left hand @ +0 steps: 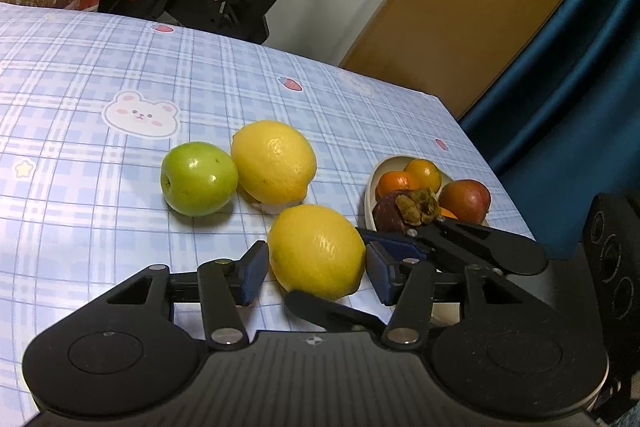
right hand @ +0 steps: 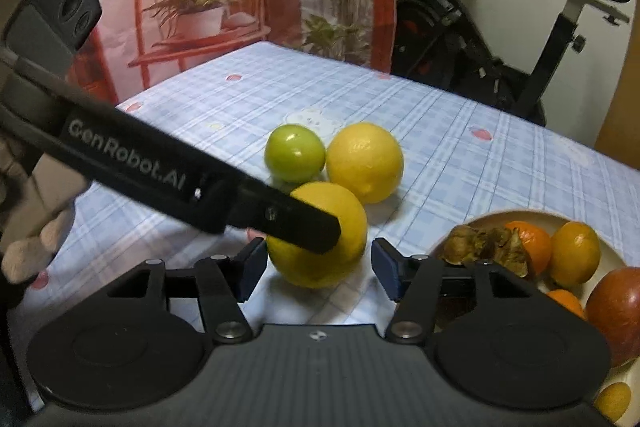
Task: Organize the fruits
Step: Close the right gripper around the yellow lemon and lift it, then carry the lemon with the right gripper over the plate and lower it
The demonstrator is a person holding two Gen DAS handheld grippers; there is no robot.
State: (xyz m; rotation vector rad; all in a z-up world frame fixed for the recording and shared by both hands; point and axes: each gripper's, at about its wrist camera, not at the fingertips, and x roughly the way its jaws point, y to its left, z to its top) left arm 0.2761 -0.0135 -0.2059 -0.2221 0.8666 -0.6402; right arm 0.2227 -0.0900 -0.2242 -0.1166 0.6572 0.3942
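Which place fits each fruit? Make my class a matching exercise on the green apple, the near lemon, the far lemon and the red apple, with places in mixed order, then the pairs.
Things:
1. green apple
2. near lemon
3. far lemon
4. red apple

Places:
A. in the plate, beside the oranges
B. between the open pads of the left tongs
C. on the cloth, left of both lemons
D. on the cloth, touching the green apple's right side

Pairs: 1-C, 2-B, 3-D, 4-A
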